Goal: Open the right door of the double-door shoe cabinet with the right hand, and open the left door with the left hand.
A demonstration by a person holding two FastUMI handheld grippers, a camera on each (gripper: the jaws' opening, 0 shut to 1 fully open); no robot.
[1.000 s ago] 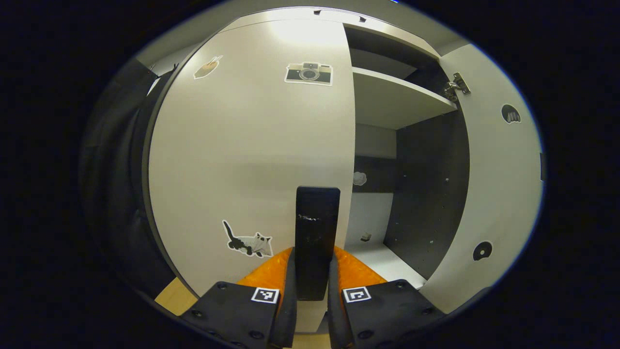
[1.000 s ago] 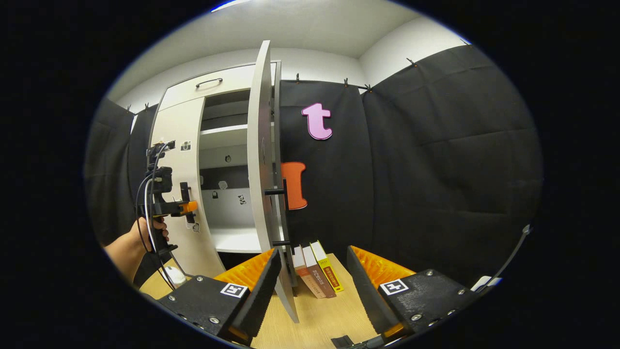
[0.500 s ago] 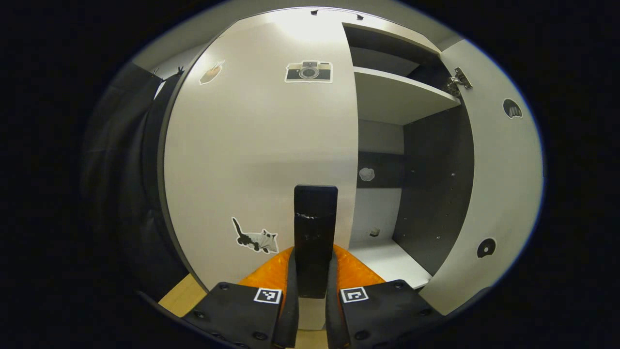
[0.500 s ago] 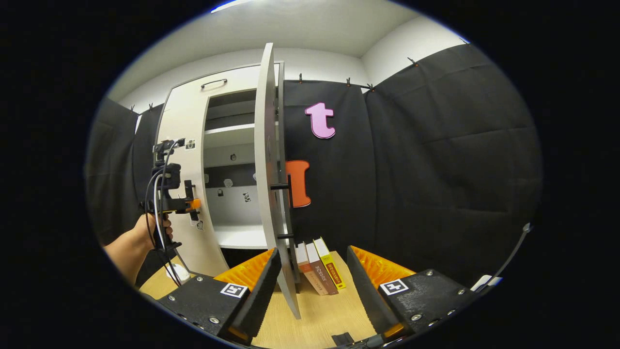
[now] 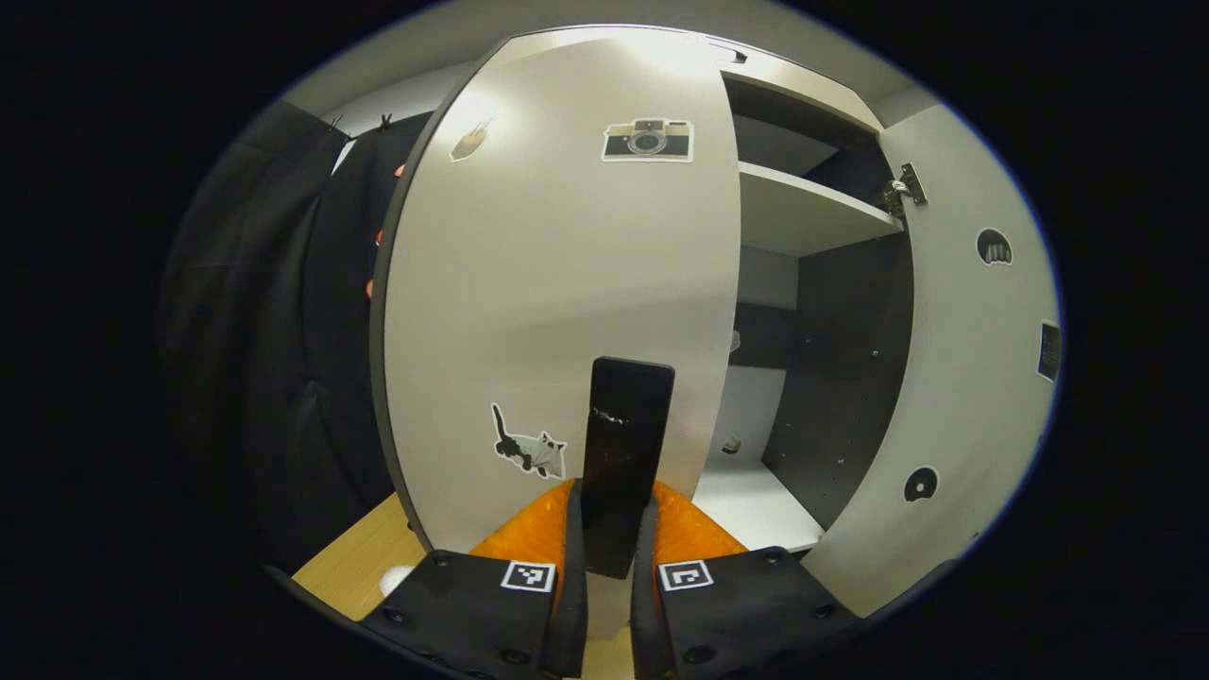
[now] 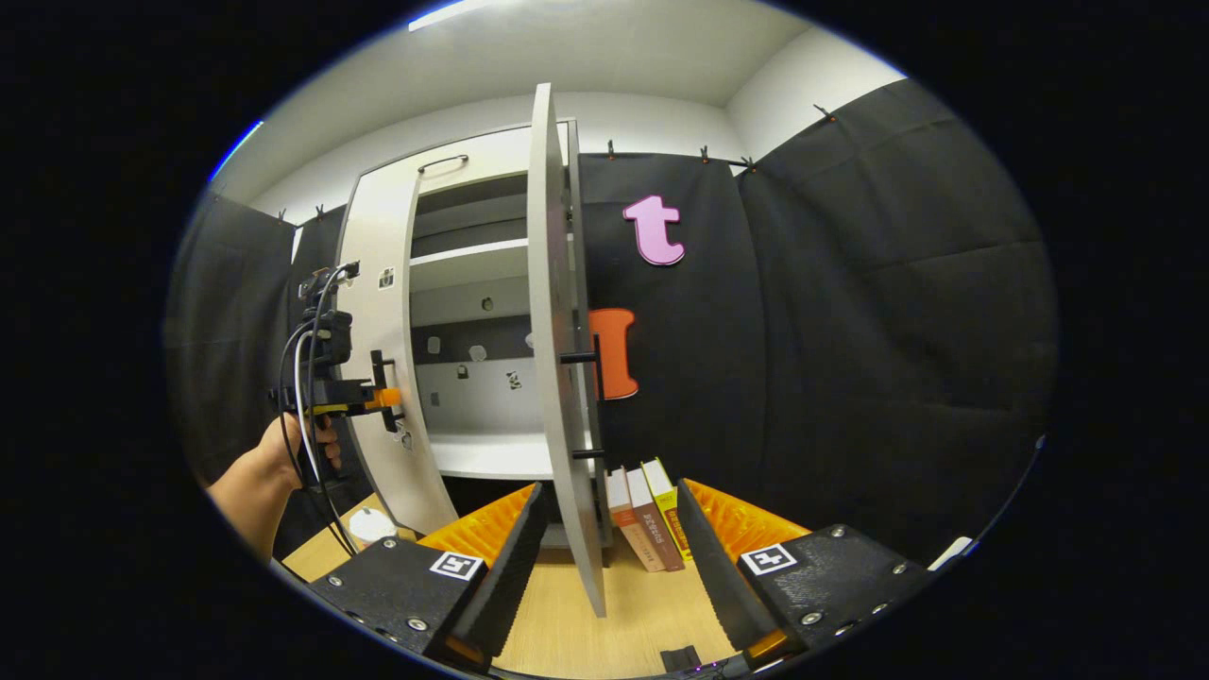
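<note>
Standing against the booth's black cloth, the shoe cabinet (image 6: pixel 472 170) is a tall matte white box with dark inner walls and a white shelf (image 5: pixel 803 203). In the right gripper view its right door (image 6: pixel 557 378) is swung fully out, seen edge-on, with a black bar handle on its far face; three books (image 6: pixel 647 515) lean behind it on the wooden table (image 6: pixel 604 633).

The left gripper view gives what that one cannot — the left door (image 5: pixel 557 312), partly open, carries camera, cat and small upper-corner stickers, and a metal hinge sits atop the right door's inner face.

The left gripper (image 5: pixel 609 604) has its jaws pinching the left door's flat black handle (image 5: pixel 623 453); a hand (image 6: pixel 302 453) holds it. The right gripper (image 6: pixel 604 548) has its ridged black-and-orange jaws spread, straddling the right door's lower edge without touching it.

Book-spine lettering is too small to read.
</note>
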